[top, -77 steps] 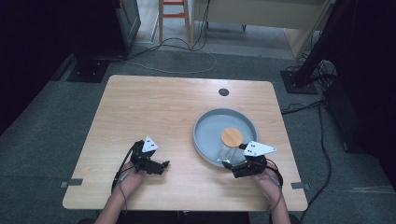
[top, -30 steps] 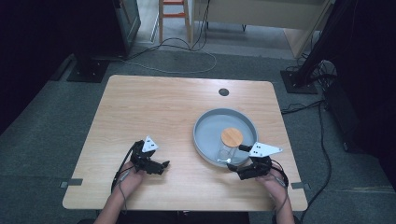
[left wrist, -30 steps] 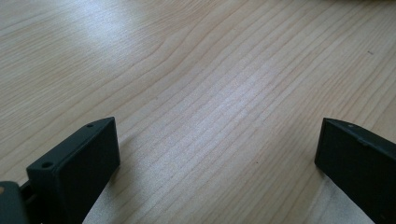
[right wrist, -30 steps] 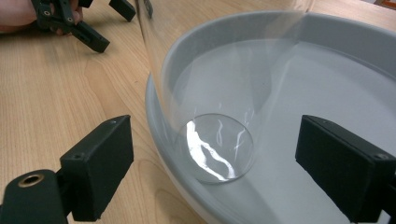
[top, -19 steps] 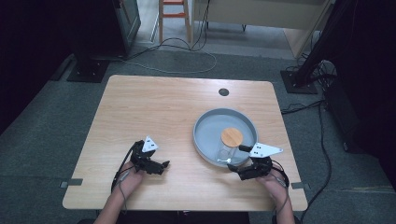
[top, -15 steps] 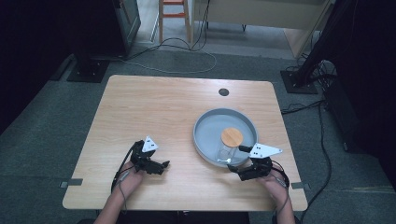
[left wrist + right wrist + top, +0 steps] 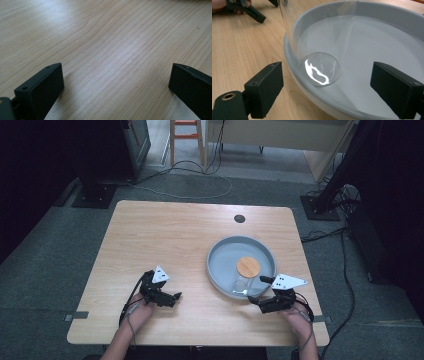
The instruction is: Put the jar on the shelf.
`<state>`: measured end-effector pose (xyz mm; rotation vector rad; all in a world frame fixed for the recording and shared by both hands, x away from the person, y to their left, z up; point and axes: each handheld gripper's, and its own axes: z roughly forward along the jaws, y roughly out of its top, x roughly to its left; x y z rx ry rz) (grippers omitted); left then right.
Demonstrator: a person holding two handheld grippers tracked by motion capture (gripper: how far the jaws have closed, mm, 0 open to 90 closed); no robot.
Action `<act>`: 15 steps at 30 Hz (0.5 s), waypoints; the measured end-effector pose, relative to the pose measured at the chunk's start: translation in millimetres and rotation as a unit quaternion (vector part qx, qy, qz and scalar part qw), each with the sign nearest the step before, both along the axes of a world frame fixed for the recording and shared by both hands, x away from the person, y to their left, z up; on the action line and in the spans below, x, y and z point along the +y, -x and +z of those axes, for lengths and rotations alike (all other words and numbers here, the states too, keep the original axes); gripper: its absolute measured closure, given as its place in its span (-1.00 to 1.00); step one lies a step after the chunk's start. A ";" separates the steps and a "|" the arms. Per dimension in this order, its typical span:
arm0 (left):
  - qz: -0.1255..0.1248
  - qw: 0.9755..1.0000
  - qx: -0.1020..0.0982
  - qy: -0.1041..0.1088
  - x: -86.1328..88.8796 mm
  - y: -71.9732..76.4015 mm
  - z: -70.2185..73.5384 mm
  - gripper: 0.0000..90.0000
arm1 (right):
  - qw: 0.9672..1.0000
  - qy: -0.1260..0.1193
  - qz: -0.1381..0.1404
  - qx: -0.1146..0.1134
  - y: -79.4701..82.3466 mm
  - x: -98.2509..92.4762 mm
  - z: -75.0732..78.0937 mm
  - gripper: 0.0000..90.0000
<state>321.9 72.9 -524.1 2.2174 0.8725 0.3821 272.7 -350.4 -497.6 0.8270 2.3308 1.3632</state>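
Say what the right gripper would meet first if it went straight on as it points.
Likely the near rim of the grey tray, then the glass jar standing inside it; the right gripper is open, short of both.

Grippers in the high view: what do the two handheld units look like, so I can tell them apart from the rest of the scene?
Both are black two-jaw units. The left gripper and the right gripper each carry a pale grey three-cornered plate with small dark dots on top, and a thin dark cable trails back along each forearm. Up close, the jaws are flat matte-black blocks with small screw holes. No sleeves show at the wrists.
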 end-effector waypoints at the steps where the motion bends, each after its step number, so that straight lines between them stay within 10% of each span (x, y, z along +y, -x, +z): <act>1: 0.000 1.000 0.000 0.000 0.0 0.0 0.0 -1.00 | 1.000 0.001 0.001 0.000 0.2 0.1 -0.2 -0.75; 15: 0.000 1.000 0.000 0.000 0.0 0.0 0.0 -1.00 | 1.000 0.003 -0.004 0.000 1.7 -8.5 -1.8 -0.75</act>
